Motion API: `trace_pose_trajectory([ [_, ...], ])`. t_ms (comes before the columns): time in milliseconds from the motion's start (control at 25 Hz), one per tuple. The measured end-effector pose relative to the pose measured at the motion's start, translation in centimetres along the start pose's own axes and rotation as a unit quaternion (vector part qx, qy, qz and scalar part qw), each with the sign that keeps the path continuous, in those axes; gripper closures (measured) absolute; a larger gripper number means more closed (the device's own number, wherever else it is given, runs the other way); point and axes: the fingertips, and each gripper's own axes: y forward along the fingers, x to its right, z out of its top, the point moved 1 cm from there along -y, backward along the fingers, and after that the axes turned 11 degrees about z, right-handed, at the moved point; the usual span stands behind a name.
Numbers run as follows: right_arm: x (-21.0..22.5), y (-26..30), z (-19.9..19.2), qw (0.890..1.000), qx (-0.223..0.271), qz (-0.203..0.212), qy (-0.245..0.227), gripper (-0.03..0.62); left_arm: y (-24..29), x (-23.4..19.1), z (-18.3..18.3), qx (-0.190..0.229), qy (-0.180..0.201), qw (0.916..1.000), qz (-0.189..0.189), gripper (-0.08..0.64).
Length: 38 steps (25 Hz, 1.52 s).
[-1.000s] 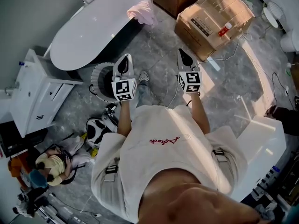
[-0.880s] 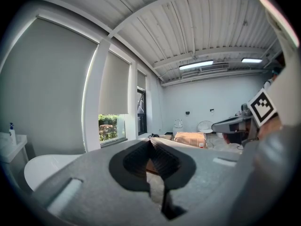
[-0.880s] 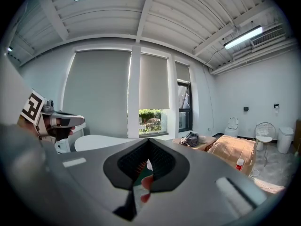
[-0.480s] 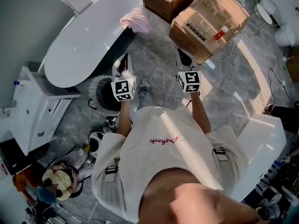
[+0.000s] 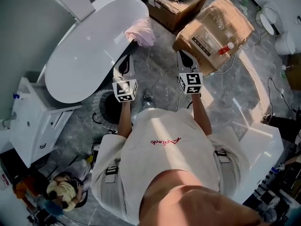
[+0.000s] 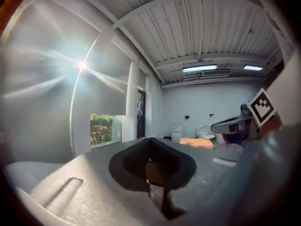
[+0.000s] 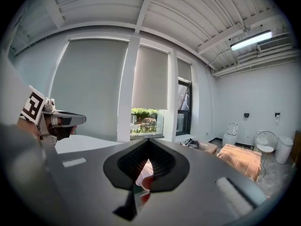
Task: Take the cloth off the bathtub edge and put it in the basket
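Observation:
A pink cloth hangs over the near rim of the white bathtub. My left gripper is held level, shut and empty, a short way in front of the cloth and beside the tub's dark outer wall. My right gripper is also shut and empty, to the right over the grey floor. A round basket with a white rim stands on the floor below the left gripper's marker cube. In the right gripper view the pink cloth shows through the notch of the shut jaws, with the left gripper at the left.
Two cardboard boxes stand beyond the right gripper. A white cabinet is left of the basket. A white fan and cables lie at the right. A toilet stands against the far wall.
The person has walked towards the bathtub. Both grippers are now closer to the pink cloth, and the basket has slid back from beside the left gripper to below its cube.

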Motion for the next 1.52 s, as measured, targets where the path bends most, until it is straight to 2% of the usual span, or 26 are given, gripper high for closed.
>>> trace_pose_trajectory([
  [280,2.1,5.8,1.3,1.000,-0.007,-0.030,-0.002,0.586,7.4,-2.8,0.5,0.002,-0.005,0.9996,-0.028,0.560],
  [720,5.0,8.7,1.4,0.996,-0.016,-0.085,0.006,0.586,14.0,-2.2,0.2,0.001,-0.005,0.9960,-0.089,0.560],
  [1240,8.1,9.1,-0.3,0.993,-0.021,-0.115,0.023,0.586,17.7,-0.1,-0.6,-0.006,0.002,0.9928,-0.120,0.560],
  [1520,11.2,11.0,-0.9,0.994,-0.017,-0.106,0.031,0.586,20.7,1.0,-1.3,-0.014,0.014,0.9936,-0.111,0.560],
])
